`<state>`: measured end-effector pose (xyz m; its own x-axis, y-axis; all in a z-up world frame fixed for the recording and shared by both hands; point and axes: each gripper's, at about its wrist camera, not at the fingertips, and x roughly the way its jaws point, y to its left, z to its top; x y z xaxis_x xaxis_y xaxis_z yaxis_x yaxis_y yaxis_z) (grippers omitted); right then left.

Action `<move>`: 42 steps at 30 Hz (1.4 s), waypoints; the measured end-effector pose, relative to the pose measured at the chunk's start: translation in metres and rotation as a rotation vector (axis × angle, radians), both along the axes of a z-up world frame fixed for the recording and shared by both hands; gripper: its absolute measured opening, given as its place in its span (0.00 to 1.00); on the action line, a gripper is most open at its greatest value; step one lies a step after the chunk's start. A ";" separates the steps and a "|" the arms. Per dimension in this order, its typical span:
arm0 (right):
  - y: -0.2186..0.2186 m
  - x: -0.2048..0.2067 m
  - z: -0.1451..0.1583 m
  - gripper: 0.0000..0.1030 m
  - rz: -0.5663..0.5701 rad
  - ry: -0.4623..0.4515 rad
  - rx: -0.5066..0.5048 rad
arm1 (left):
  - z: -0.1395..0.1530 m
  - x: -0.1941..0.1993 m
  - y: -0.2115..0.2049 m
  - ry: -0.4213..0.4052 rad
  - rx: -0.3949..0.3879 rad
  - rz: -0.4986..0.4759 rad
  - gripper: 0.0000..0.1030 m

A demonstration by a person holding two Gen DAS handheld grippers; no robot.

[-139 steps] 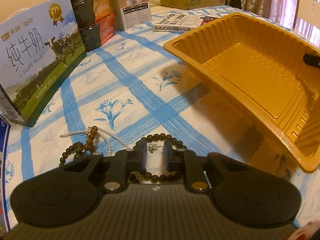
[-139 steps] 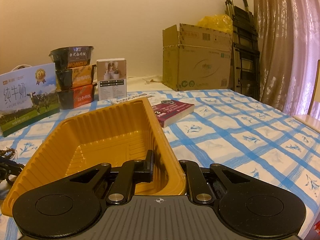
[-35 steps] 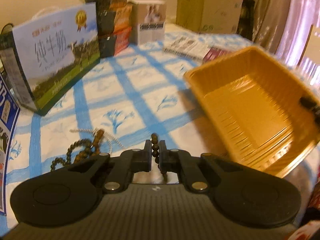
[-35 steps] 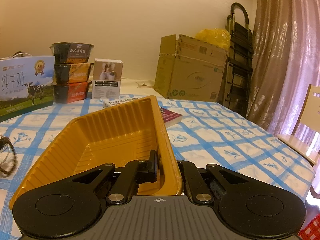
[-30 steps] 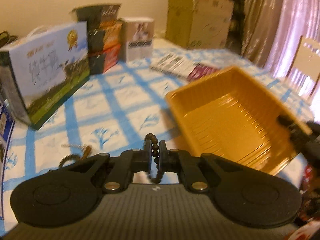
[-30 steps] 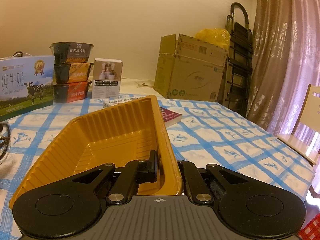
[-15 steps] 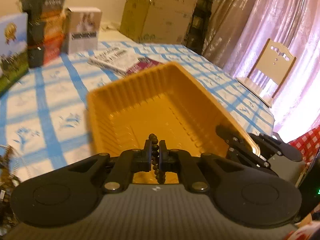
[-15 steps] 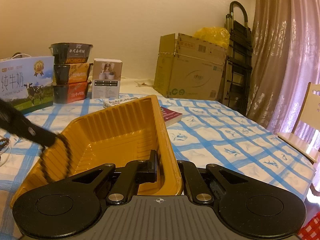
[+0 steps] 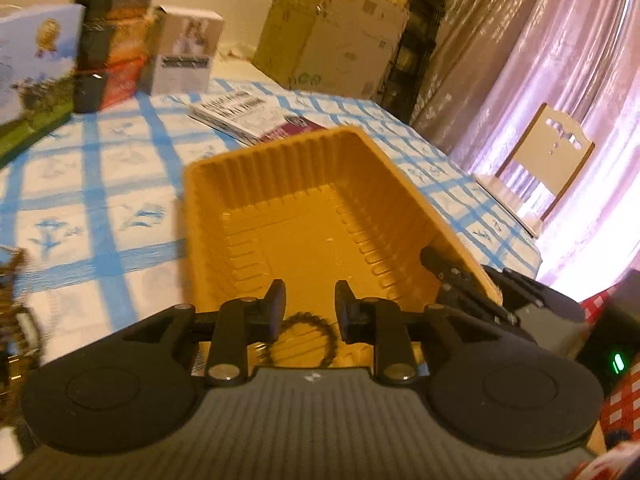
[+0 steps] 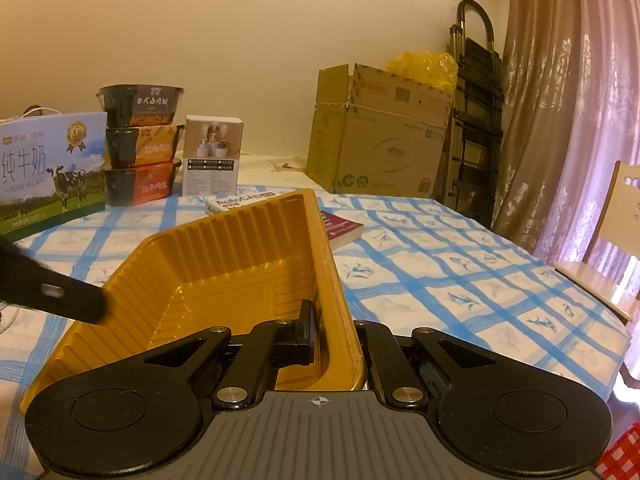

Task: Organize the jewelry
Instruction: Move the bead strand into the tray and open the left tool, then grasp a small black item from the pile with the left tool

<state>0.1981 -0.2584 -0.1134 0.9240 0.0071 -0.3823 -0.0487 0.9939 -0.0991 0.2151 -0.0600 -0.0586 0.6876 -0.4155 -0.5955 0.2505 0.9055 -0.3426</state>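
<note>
Worktop, blue-checked cloth [image 9: 100, 208]. Left tongs [image 9: 310, 306] opening above yellow tray [image 9: 312, 184]; bead bracelet [image 9: 308, 334], pinched a moment ago, now loose inside. Right tongs [image 10: 336, 332] clamp tray wall. One piece stowed.

The bead bracelet [image 9: 307, 334] is half hidden behind the left hand-held gripper [image 9: 310, 304]
</note>
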 end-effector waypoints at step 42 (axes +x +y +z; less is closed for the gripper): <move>0.004 -0.004 0.001 0.05 -0.024 0.017 0.004 | -0.009 -0.066 0.172 0.143 0.219 0.490 0.12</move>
